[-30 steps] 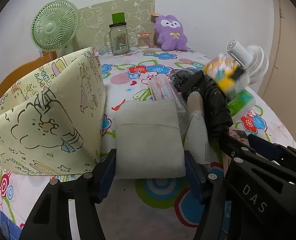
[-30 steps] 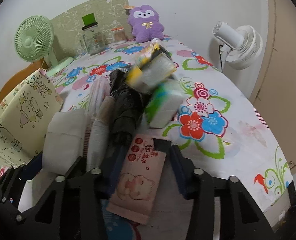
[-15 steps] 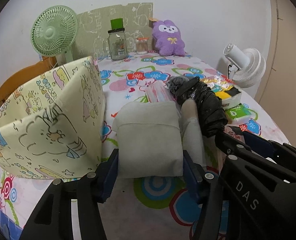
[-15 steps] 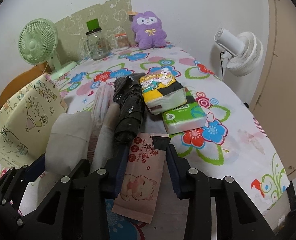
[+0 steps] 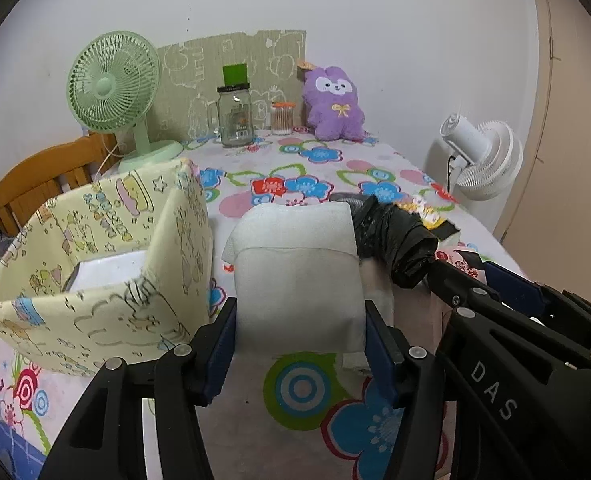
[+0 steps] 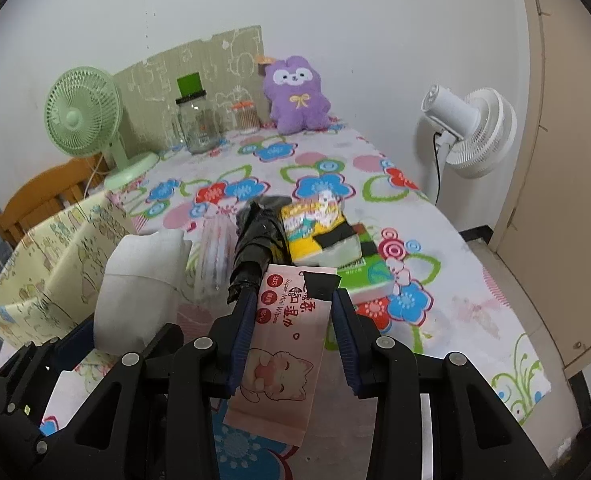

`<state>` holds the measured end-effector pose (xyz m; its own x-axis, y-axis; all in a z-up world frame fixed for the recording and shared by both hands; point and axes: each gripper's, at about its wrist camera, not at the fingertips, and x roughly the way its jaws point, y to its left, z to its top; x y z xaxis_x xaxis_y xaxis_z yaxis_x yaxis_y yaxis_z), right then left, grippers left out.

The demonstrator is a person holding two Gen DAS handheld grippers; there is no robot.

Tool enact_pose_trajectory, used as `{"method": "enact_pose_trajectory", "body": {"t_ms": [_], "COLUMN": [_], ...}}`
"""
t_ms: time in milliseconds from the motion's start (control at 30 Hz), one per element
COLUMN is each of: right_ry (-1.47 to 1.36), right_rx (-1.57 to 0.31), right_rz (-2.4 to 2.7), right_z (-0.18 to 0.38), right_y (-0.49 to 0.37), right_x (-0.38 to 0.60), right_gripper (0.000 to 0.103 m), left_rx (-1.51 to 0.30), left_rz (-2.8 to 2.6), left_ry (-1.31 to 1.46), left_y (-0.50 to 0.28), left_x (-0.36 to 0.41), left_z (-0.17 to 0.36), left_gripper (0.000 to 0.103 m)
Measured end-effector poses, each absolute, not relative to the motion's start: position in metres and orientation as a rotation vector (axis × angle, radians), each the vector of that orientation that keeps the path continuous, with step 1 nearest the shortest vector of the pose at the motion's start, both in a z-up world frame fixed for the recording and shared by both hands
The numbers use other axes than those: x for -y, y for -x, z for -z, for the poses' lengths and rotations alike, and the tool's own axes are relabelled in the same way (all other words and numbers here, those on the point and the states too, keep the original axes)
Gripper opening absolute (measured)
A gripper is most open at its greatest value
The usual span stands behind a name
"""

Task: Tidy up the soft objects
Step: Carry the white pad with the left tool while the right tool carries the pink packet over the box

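My left gripper [image 5: 299,312] is shut on a soft white packet [image 5: 295,272] and holds it above the flowered tablecloth, just right of the yellow cartoon-print fabric box [image 5: 95,276]. The white packet also shows in the right wrist view [image 6: 139,280]. My right gripper [image 6: 291,300] is shut on a pink wet-wipes pack [image 6: 283,344] with a cat print, lifted off the table. A black rolled bag [image 6: 255,248], a yellow tissue pack [image 6: 315,228] on a green one [image 6: 371,276], and a clear striped packet [image 6: 213,256] lie ahead.
A purple plush [image 5: 335,104], a glass jar [image 5: 235,116] and a swab jar [image 5: 282,118] stand at the far edge by a green fan [image 5: 113,88]. A white fan [image 6: 471,132] stands right of the table. A wooden chair [image 5: 35,180] is behind the box.
Both grippers have risen with their packets, which now hang above the tablecloth. The yellow tissue pack, in motion a second ago, now rests on the green pack.
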<state>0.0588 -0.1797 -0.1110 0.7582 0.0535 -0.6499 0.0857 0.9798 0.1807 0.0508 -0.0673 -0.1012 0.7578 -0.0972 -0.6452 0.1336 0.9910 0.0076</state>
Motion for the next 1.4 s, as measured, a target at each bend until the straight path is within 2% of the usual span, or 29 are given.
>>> {"method": "enact_pose_trajectory", "body": {"t_ms": [833, 1400], "right_ry": [-0.166, -0.132], "right_rx": [-0.6, -0.586], "right_rz": [-0.005, -0.077], "right_z": [0.048, 0.024], "right_y": [-0.063, -0.07], "right_x": [0.174, 0.146], "right_gripper": [0.042, 0.042], "left_rx": [-0.62, -0.622], "left_rz": [0.121, 0.096], "left_ry": [-0.031, -0.026], "left_y": [-0.056, -0.062], "left_x": [0.061, 0.038], "left_z": [0.045, 0.028], "left_gripper": [0.06, 0.06]}}
